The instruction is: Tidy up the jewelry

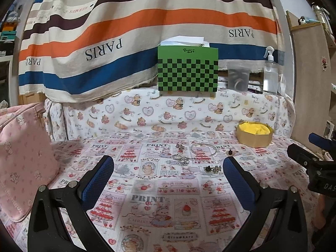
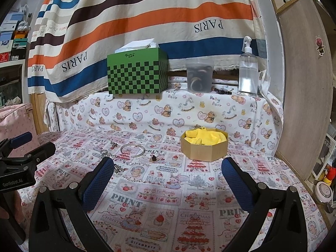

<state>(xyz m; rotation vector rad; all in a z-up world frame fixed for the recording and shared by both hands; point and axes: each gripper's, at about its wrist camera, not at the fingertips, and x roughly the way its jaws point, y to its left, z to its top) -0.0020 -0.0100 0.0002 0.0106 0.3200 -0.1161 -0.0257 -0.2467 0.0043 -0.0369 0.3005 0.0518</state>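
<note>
A silver bangle (image 1: 203,148) (image 2: 132,150) lies on the printed cloth with small jewelry around it: a charm (image 1: 179,147), a silver chain (image 1: 182,160), a dark brooch (image 1: 213,169) and a small dark piece (image 1: 231,152) (image 2: 154,158). A gold octagonal box (image 1: 254,136) (image 2: 204,148) lined with yellow cloth stands to the right. My left gripper (image 1: 168,163) is open and empty, short of the jewelry. My right gripper (image 2: 168,166) is open and empty, in front of the box.
A pink bag (image 1: 23,159) stands at the left. On the raised shelf behind are a green checkered tissue box (image 1: 188,69), a clear container (image 1: 238,76) and a spray bottle (image 1: 271,73). A wooden panel (image 2: 304,84) borders the right side.
</note>
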